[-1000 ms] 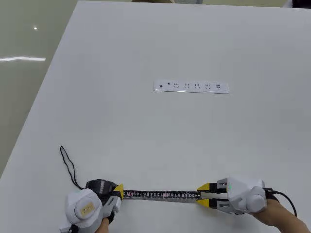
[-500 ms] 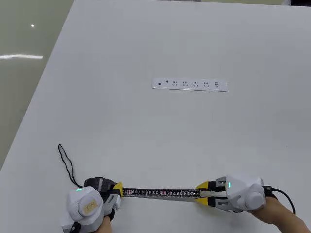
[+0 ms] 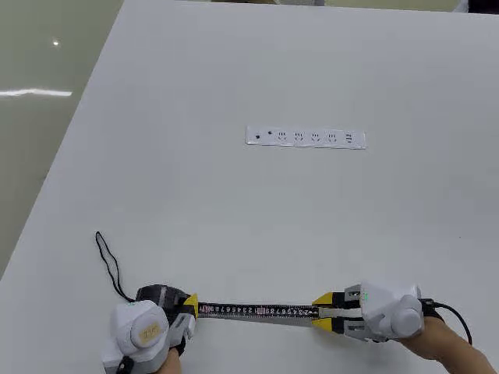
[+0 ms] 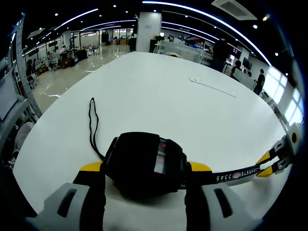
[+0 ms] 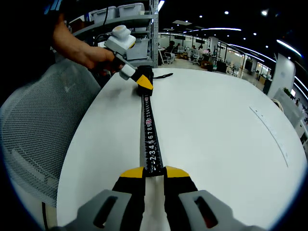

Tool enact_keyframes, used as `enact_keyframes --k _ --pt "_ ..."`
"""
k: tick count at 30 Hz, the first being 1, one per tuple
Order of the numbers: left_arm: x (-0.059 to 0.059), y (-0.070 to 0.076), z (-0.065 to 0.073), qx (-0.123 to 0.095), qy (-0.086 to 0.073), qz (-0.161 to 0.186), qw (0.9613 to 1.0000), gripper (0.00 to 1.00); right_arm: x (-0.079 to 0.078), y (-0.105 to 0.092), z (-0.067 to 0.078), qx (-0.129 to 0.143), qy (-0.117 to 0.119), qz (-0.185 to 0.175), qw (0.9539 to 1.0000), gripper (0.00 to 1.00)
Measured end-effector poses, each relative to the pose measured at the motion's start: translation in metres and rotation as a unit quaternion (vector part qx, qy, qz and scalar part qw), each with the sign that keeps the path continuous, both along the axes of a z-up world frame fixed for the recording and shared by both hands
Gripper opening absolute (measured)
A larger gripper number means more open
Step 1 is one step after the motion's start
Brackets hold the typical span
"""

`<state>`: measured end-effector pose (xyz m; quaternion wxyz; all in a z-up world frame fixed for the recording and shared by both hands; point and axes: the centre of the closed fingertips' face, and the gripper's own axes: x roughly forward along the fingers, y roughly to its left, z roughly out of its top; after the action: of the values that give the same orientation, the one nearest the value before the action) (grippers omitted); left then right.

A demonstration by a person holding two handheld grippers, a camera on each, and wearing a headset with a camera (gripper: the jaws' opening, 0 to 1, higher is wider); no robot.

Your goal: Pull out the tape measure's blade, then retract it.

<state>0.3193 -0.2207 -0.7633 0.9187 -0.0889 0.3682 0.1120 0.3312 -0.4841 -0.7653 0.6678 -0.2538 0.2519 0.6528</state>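
A black tape measure case (image 4: pixel 144 163) sits on the white table near its front edge, with my left gripper (image 4: pixel 144 169) shut on its sides. The case (image 3: pixel 161 299) has a thin black wrist strap (image 3: pixel 109 263) trailing up and left. Its dark blade (image 3: pixel 257 312) with white numbers runs rightward, flat above the table. My right gripper (image 3: pixel 318 312) is shut on the blade's end. In the right gripper view the blade (image 5: pixel 149 137) stretches away from my right gripper (image 5: pixel 154 172) to the case (image 5: pixel 145 77) held by the left gripper (image 5: pixel 137 77).
A white power strip (image 3: pixel 306 138) lies flat in the middle of the table, far from both grippers. The table's left edge (image 3: pixel 62 156) borders a glossy floor. A mesh chair back (image 5: pixel 43 139) stands beside the table's front edge.
The blade looks slightly shorter: the right gripper has shifted a little to the left toward the case. The left gripper holds still.
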Motion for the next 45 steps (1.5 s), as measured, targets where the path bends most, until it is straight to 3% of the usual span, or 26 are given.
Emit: enact_keyframes --k 9,45 --pt "0.000 0.000 0.001 -0.010 -0.009 0.005 0.9999 0.64 0.000 0.003 0.001 0.000 0.001 0.000 1.0000 0.12" --pt "-0.001 0.002 0.001 -0.042 -0.017 0.014 0.9989 0.63 0.001 0.019 0.006 0.002 0.001 0.005 1.0000 0.12"
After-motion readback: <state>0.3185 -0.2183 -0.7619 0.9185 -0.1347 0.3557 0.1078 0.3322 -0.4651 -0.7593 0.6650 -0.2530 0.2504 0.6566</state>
